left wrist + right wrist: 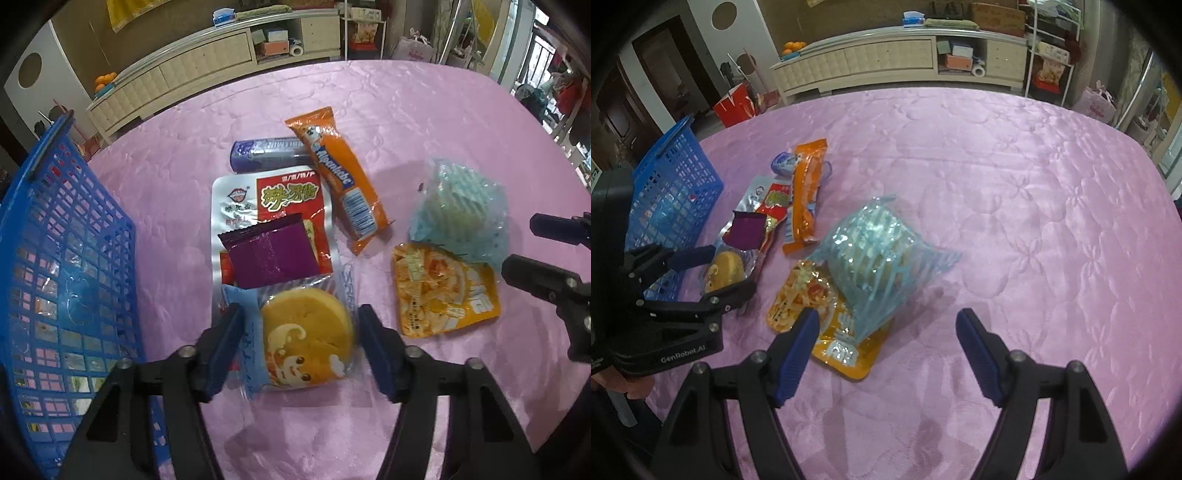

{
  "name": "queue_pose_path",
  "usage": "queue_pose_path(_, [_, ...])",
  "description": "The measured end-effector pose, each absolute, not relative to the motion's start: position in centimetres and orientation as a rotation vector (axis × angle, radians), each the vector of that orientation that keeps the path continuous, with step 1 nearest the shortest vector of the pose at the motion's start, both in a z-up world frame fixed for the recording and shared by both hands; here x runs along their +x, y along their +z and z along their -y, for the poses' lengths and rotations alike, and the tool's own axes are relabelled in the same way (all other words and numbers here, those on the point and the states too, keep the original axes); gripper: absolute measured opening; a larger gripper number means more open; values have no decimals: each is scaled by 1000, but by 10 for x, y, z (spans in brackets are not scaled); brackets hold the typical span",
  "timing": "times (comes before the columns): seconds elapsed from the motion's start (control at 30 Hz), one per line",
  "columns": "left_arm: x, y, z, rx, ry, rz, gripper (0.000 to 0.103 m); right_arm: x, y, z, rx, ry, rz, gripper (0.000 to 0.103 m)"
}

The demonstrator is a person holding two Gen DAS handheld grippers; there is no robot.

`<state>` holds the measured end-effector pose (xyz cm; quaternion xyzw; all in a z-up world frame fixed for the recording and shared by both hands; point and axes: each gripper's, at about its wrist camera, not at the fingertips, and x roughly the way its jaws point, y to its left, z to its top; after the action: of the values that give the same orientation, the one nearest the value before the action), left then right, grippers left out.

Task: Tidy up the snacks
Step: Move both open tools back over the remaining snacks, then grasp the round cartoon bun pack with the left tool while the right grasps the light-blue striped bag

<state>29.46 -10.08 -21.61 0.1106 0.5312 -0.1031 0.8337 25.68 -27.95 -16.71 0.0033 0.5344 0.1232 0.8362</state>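
my left gripper (301,347) jaws straddle the wrapped cake (306,341), pads not clamped; right gripper (888,352) wide apart, holding nothing

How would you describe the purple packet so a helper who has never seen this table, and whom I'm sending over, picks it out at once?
Start at the blue basket on the pink tablecloth; the snacks lie just beside it. In that pile find the large silver and red pouch. The purple packet lies on top of it, just beyond the round cake in clear wrap, and is the only plain dark purple wrapper with no picture.
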Motion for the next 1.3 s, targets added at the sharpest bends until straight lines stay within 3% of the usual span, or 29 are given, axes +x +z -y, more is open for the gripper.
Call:
queue_pose_path(0.17, [289,-203,95,201,-230,-1108,44,256,-156,281,-1,268,-1121,80])
queue_pose_path(0.33, [284,-191,91,168,-227,-1083,41,259,-145,275,-39,292,-1101,80])
queue_pose_path(0.67, [286,-168,89,137,-232,-1021,41,288,-149,255,-156,420,-1121,80])
queue_pose_path(1.2, [309,-187,100,159,-222,-1053,41,316,-188,232,-303,512,-1164,80])
queue_pose_path(1.23, [310,-188,100,160,-222,-1056,41,317,-190,232,-305,507,-1158,75])
queue_pose_path(1.27, [310,-190,101,162,-224,-1059,41,317,-189,234,-298,506,-1145,62])
queue_pose_path(1.3, [311,-190,102,163,-229,-1061,41,317,-189,235,-293,502,-1135,62])
